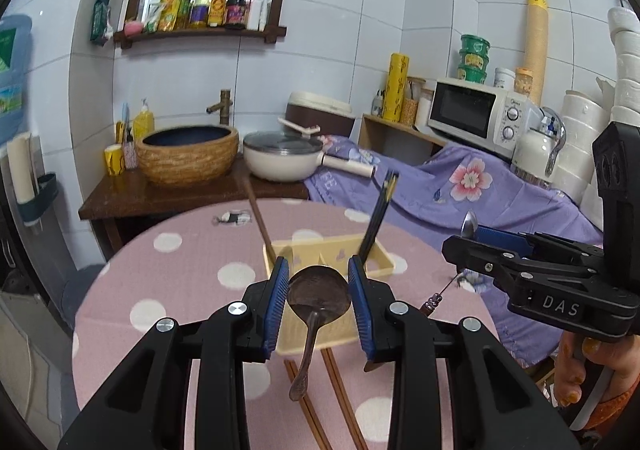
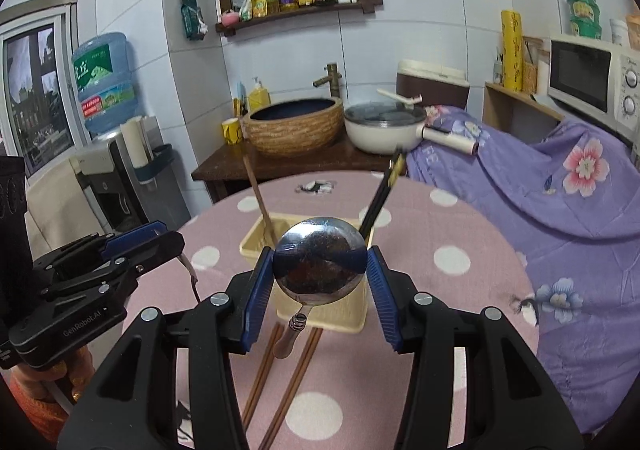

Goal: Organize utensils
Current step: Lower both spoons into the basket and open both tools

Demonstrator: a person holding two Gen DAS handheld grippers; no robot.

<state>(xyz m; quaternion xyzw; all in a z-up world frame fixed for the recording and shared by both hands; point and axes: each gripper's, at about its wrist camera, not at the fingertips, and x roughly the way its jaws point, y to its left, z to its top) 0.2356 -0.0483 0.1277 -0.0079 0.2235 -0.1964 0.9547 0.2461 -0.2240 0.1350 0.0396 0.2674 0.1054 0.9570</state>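
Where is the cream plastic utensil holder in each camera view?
Left wrist: cream plastic utensil holder sits at centre, just beyond the left hand-held gripper, partly hidden by its spoon.
Right wrist: at centre, behind the right hand-held gripper.
Shared landmark: black chopsticks standing in it.

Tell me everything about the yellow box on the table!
The yellow box looks like pale cream plastic, a rectangular open-topped holder split by dividers. It stands upright on the pink polka-dot tablecloth. A brown chopstick leans in its left section, black chopsticks in its right. Two brown chopsticks lie in front.
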